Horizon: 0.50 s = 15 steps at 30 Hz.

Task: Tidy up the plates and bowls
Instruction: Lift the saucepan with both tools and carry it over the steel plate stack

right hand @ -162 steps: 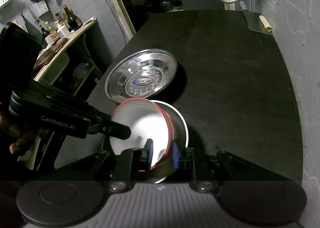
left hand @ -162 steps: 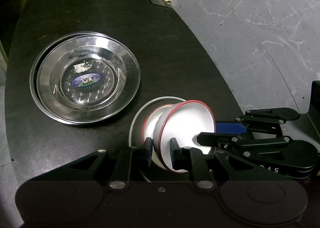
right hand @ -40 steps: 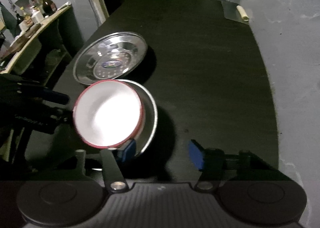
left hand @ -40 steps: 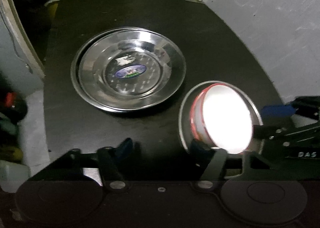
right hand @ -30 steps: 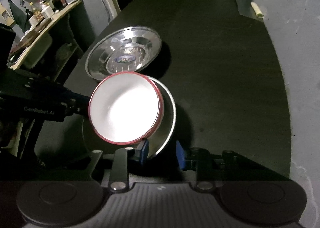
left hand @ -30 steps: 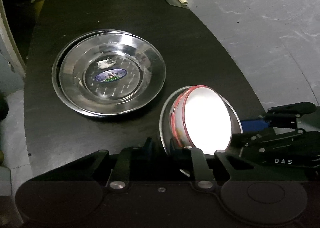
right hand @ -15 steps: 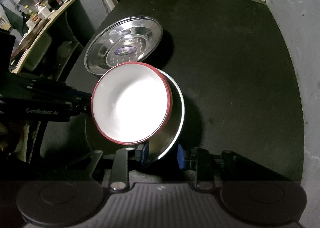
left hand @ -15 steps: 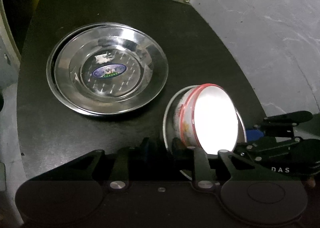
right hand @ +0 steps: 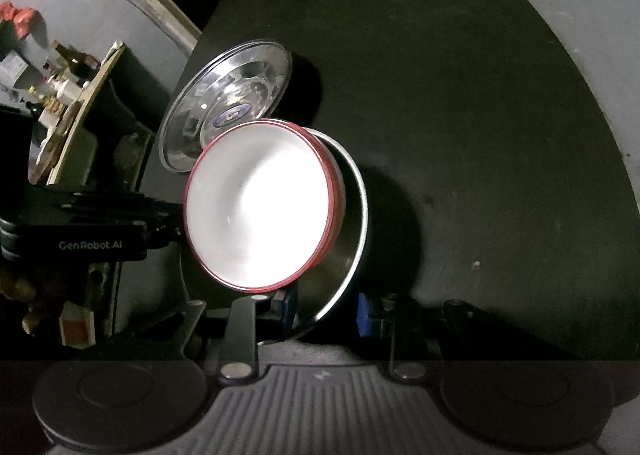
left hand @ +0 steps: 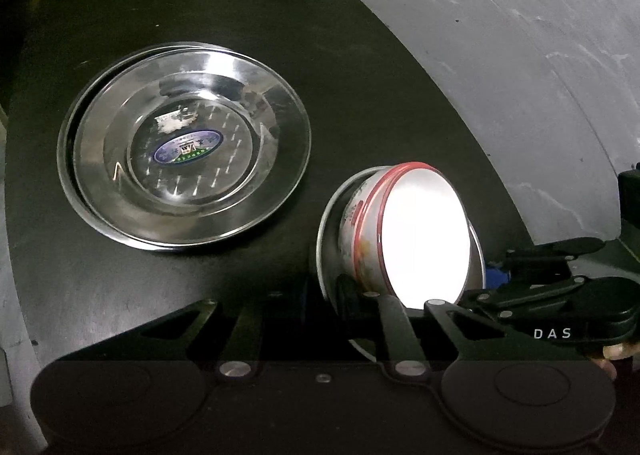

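Left gripper (left hand: 332, 297) is pinching the near rim of the steel bowl (left hand: 326, 231); its jaws have just been closing on that rim. Right gripper (right hand: 326, 313) is clamping the same bowl's opposite rim (right hand: 356, 223) between its blue pads. The white red-rimmed bowls (right hand: 260, 207), nested, are sitting tilted inside the steel bowl, just ahead of both jaw pairs. Stacked steel plates (left hand: 184, 171) are lying on the black table (left hand: 360, 95), beyond and left of the left jaws.
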Motion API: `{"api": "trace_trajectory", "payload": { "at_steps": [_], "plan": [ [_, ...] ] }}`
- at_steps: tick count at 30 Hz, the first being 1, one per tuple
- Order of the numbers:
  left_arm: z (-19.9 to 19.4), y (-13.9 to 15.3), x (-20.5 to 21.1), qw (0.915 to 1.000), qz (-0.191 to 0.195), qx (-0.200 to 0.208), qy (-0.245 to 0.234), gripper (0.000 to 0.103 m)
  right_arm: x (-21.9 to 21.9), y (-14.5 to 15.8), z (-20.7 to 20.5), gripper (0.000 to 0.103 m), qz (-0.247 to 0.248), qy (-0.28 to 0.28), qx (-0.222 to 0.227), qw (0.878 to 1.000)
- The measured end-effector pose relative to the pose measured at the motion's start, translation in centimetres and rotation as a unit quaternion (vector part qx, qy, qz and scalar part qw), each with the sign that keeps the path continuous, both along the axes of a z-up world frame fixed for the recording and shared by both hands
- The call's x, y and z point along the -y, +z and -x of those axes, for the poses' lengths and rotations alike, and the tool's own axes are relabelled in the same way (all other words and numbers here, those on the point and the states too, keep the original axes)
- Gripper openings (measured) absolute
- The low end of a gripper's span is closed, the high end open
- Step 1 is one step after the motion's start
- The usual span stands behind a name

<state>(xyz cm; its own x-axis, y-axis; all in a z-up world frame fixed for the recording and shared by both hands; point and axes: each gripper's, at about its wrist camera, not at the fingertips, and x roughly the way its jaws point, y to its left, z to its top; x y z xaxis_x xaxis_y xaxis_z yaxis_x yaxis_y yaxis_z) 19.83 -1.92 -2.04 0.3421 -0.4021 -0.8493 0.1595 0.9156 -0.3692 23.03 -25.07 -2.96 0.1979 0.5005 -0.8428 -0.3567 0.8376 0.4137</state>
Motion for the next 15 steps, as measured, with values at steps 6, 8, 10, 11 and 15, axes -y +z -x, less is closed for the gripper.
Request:
{"api": "trace_trajectory", "payload": {
  "at_steps": [6,8,10,11,15],
  "plan": [
    [-0.2,-0.2,-0.4,0.9999,0.010,-0.007,-0.010,0.011,1.6,-0.4,0.7,0.033,-0.064,-0.048,-0.029,0.996],
    [-0.2,-0.4,-0.4,0.9997,0.011,-0.008,-0.019,0.011,1.7,-0.1,1.0,0.033,-0.062,-0.056,-0.024,0.996],
    [-0.2,-0.3,-0.3,0.9995,0.010,-0.006,-0.029,0.011,1.6,0.0,1.2,0.034,-0.059,-0.061,-0.022,0.996],
    [-0.2,-0.3,-0.2,0.9994,0.010,-0.004,-0.032,0.011,1.6,0.0,1.4,0.034,-0.058,-0.064,-0.022,0.996],
    [-0.4,0.3,-0.4,0.9988,0.020,0.005,-0.044,0.011,2.0,0.5,2.0,0.034,-0.063,-0.079,-0.014,0.995]
  ]
}}
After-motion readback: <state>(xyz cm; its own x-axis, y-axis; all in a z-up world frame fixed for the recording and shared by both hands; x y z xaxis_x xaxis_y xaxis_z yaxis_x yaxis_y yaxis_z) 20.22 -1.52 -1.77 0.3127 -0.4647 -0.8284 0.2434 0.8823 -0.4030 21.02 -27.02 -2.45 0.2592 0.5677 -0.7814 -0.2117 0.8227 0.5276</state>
